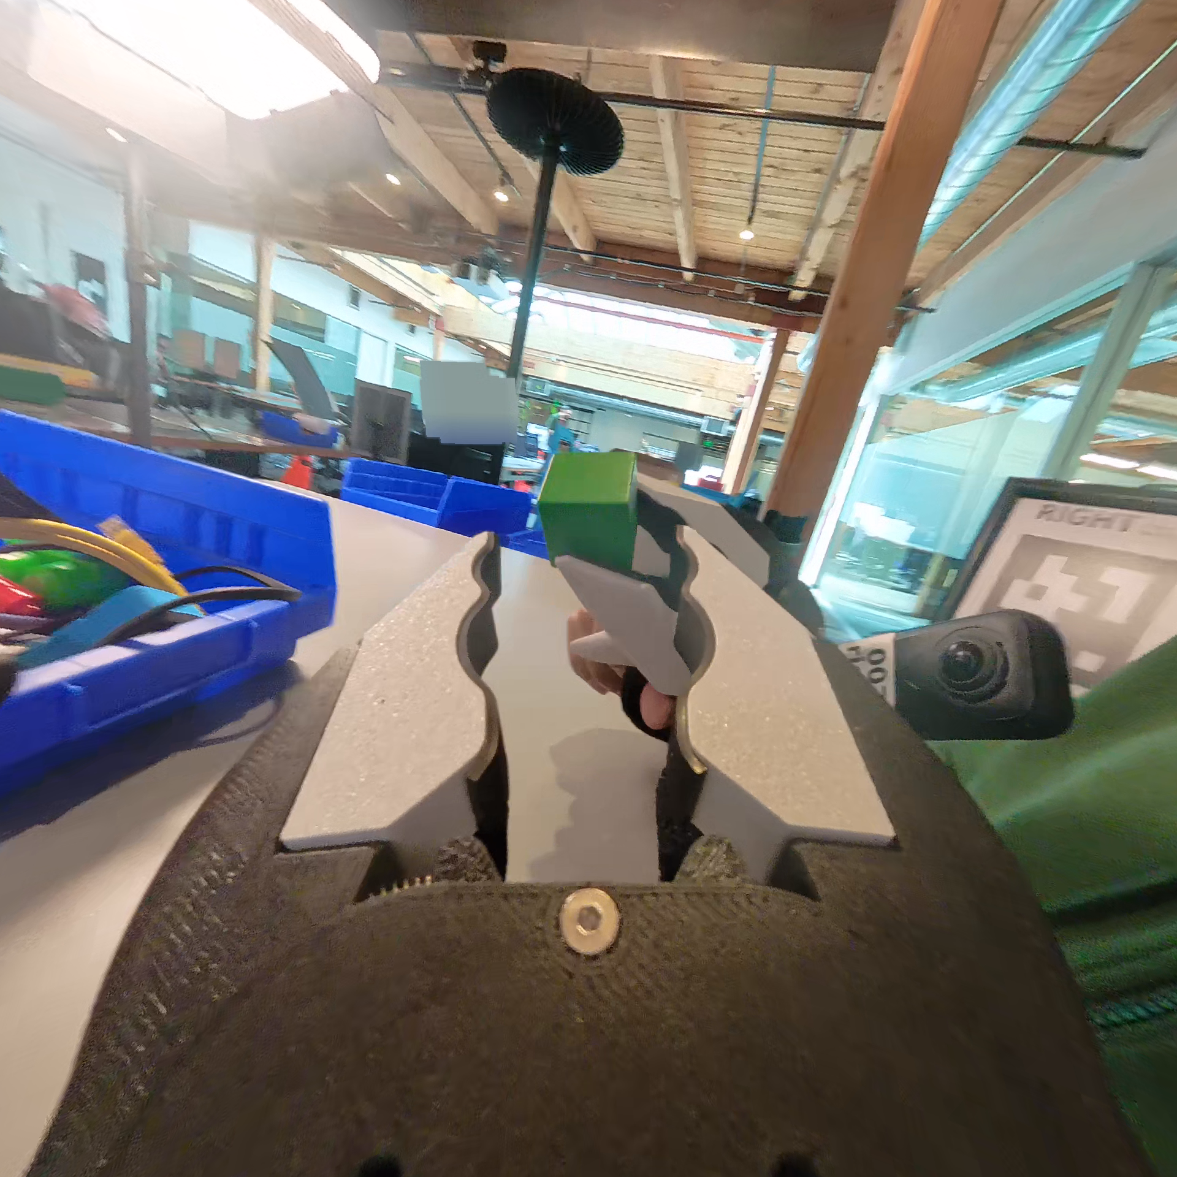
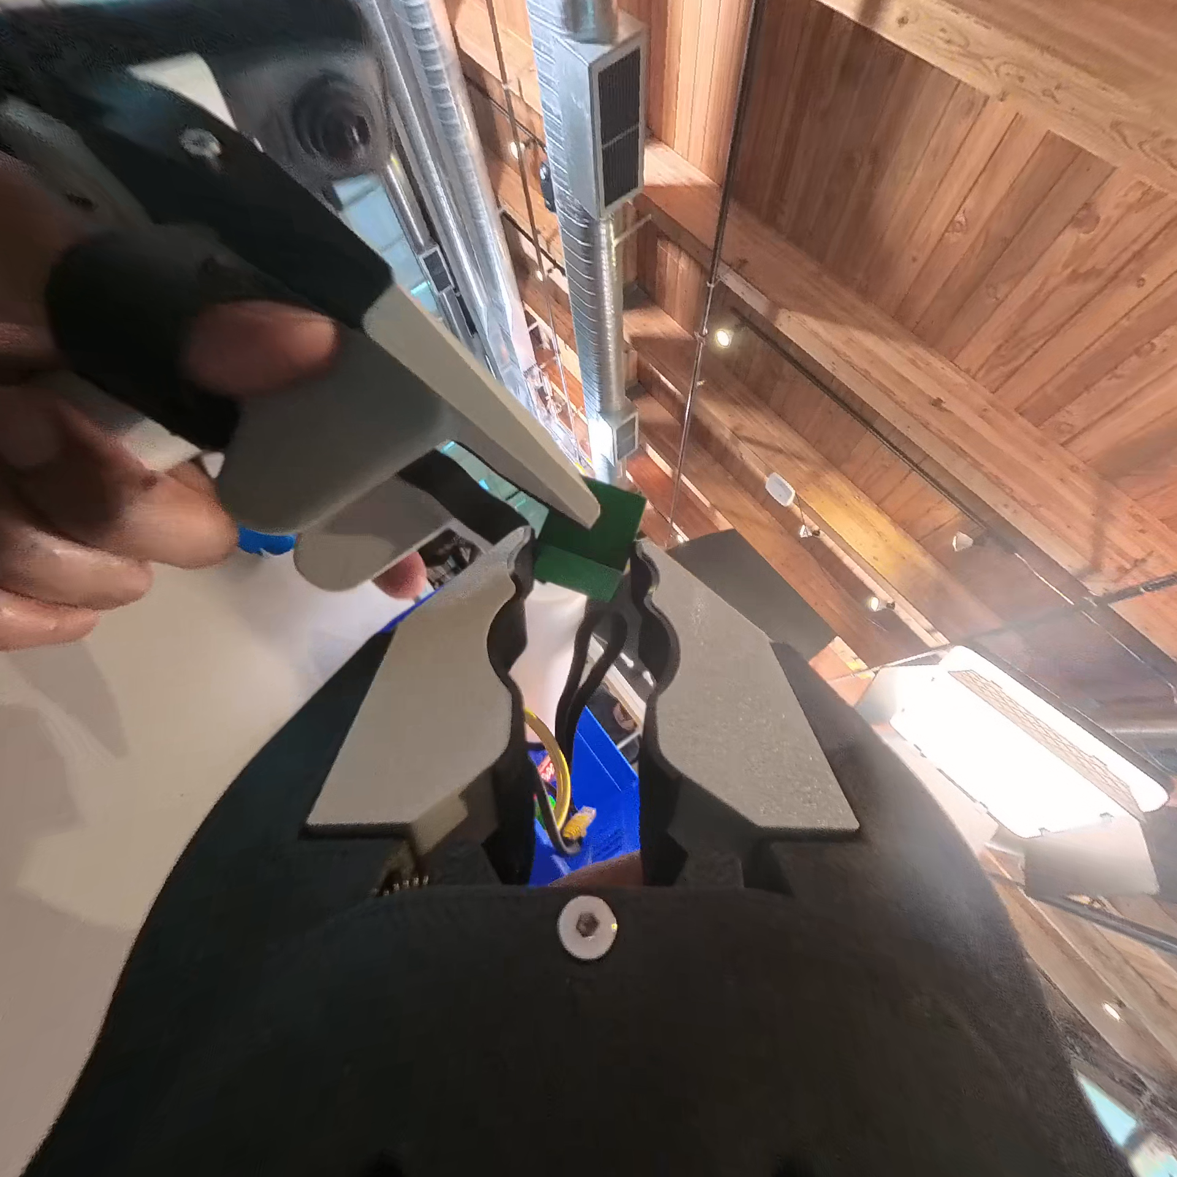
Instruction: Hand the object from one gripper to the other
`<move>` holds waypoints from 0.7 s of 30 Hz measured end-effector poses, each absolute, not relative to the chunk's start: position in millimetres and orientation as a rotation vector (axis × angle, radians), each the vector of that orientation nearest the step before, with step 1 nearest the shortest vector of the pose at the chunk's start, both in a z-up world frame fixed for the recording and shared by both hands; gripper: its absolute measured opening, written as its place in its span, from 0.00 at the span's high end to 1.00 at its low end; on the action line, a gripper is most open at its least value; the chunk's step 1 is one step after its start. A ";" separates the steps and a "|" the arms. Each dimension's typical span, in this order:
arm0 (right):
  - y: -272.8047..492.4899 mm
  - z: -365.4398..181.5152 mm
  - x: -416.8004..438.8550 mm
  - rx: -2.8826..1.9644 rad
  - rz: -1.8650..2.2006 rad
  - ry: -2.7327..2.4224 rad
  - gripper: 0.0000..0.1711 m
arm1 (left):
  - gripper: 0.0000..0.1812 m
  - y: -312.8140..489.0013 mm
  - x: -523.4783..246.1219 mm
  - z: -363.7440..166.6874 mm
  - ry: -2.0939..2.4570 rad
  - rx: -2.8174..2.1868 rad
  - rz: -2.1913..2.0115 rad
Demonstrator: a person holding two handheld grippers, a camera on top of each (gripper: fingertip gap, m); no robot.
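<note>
A green cube (image 1: pixel 589 503) is held up above the white table. My right gripper (image 2: pixel 583 548) is shut on the cube (image 2: pixel 592 541), its two fingertips pressing its sides. In the left wrist view one of the right gripper's grey fingers (image 1: pixel 621 611) reaches up to the cube from below. My left gripper (image 1: pixel 589 541) is open, its fingertips to either side of the cube, which sits nearer the right-hand one. In the right wrist view one of the left gripper's fingers (image 2: pixel 497 439) comes in from the upper left and overlaps the cube's top.
A blue bin (image 1: pixel 159 509) of cables and small items stands on the white table (image 1: pixel 395 560) at left, with more blue bins (image 1: pixel 433 497) farther back. A wooden post (image 1: pixel 879 286) rises at right. A green sleeve (image 1: pixel 1083 828) and a hand (image 2: pixel 95 509) are close by.
</note>
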State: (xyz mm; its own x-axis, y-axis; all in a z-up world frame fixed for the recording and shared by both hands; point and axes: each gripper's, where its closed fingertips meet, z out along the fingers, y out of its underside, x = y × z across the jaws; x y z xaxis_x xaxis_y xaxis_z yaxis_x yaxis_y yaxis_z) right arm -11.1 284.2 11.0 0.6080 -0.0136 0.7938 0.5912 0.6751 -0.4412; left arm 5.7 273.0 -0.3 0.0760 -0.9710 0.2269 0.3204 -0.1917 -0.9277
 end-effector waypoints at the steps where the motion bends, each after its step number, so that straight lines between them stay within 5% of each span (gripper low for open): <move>1: 286.5 10.8 -9.4 -0.773 -0.403 -0.850 0.82 | 0.69 275.6 4.2 0.7 0.774 -1.161 -1.358; 11: 288.9 4.2 -15.0 -0.707 -0.613 -0.901 0.82 | 0.70 285.2 -2.3 4.8 0.795 -1.054 -0.827; 21: 284.2 3.4 -20.0 -0.665 -0.625 -0.920 0.82 | 0.77 278.0 3.8 -1.1 0.838 -1.105 -1.027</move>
State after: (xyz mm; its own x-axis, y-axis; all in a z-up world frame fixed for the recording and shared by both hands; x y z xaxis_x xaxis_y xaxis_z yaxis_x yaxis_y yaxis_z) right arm -20.0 284.2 3.4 0.4632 -0.1990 0.8636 0.7300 0.6383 -0.2445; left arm 3.8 278.0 -1.1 0.3193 -0.9468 -0.0399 0.2289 0.1179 -0.9663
